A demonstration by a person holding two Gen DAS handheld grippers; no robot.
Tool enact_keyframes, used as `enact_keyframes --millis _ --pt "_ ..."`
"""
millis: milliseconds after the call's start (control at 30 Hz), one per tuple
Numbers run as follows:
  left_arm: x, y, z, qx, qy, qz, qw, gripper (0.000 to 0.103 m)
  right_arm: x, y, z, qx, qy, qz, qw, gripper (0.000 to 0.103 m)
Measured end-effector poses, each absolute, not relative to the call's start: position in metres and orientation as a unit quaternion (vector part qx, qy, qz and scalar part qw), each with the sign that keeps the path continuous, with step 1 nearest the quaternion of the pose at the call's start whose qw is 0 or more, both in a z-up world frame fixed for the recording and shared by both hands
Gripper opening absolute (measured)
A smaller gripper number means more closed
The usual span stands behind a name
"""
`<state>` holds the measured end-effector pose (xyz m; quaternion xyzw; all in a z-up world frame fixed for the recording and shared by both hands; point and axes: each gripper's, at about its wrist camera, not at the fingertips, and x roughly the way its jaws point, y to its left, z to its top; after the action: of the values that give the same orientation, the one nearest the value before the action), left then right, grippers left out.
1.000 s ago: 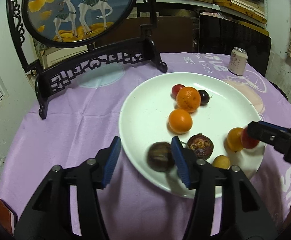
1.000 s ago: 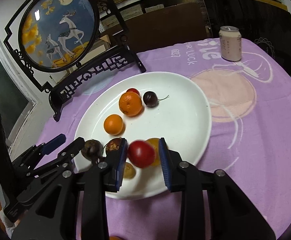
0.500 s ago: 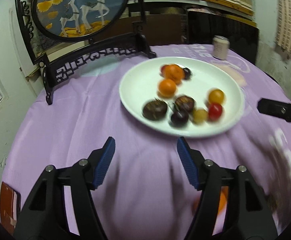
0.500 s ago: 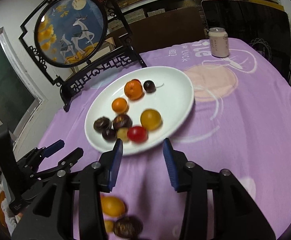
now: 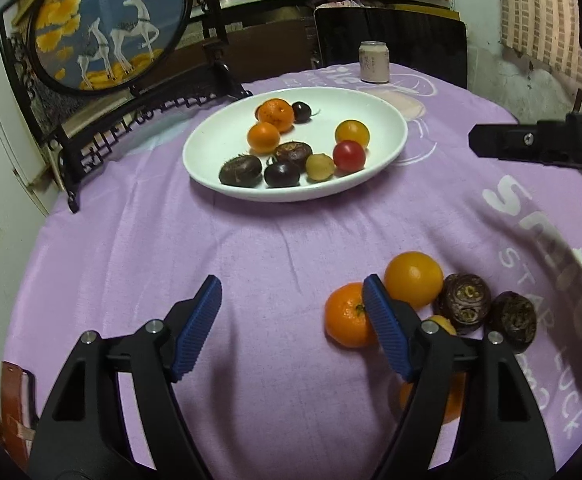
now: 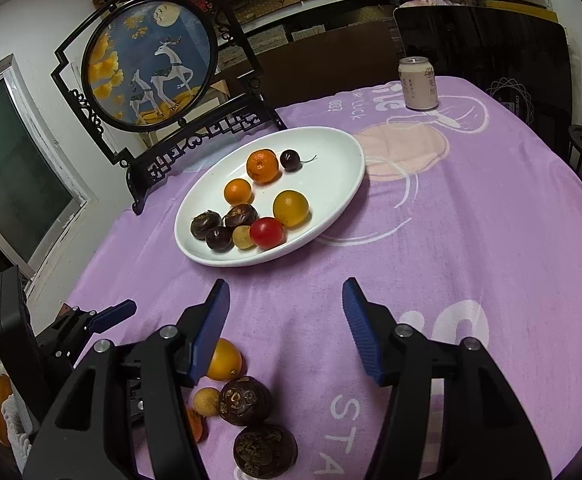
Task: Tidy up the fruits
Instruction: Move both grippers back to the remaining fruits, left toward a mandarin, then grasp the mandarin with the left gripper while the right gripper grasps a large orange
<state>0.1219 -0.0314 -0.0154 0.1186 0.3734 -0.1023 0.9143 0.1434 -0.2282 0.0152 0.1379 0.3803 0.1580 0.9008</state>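
Fruits (image 5: 349, 155) now sit farther off on the white plate (image 6: 343, 196), both grippers (image 5: 291, 312) (image 6: 285, 320) pulled back, jaws spread and empty.

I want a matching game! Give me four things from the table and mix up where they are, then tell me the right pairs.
Things:
1. red tomato
2. drink can
3. wrinkly dark passion fruit
4. deer picture screen

Places:
A. on the purple cloth, close to the grippers, off the plate
B. on the white plate, near its front edge
C. at the far side of the table, past the plate
D. standing upright to the left behind the plate

Pairs: 1-B, 2-C, 3-A, 4-D
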Motion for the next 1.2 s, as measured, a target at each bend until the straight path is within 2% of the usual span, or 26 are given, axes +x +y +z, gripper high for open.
enact_keyframes --millis 100,267,433,767,1033,1200 --pt "0.119 -0.033 -0.014 0.109 0.379 -0.128 0.910 0.075 0.145 -0.227 0.014 0.137 0.385 0.158 0.899 0.059" --pt "0.114 -0.046 -0.023 0.147 0.386 -0.132 0.901 0.075 0.144 -0.225 0.014 0.131 0.385 0.158 0.900 0.059" --pt "0.120 -0.038 -0.026 0.122 0.405 -0.139 0.896 0.076 0.143 -0.221 0.012 0.124 0.389 0.162 0.898 0.059" --pt "0.119 -0.042 -0.027 0.104 0.424 -0.184 0.881 0.048 0.142 -0.208 0.008 0.101 0.399 0.169 0.896 0.059" --pt "0.122 -0.028 -0.019 0.113 0.410 -0.160 0.891 0.045 0.142 -0.206 0.008 0.098 0.400 0.172 0.895 0.059" --pt "0.131 0.004 -0.007 0.075 0.395 -0.082 0.912 0.042 0.141 -0.196 0.005 0.086 0.408 0.183 0.890 0.059"
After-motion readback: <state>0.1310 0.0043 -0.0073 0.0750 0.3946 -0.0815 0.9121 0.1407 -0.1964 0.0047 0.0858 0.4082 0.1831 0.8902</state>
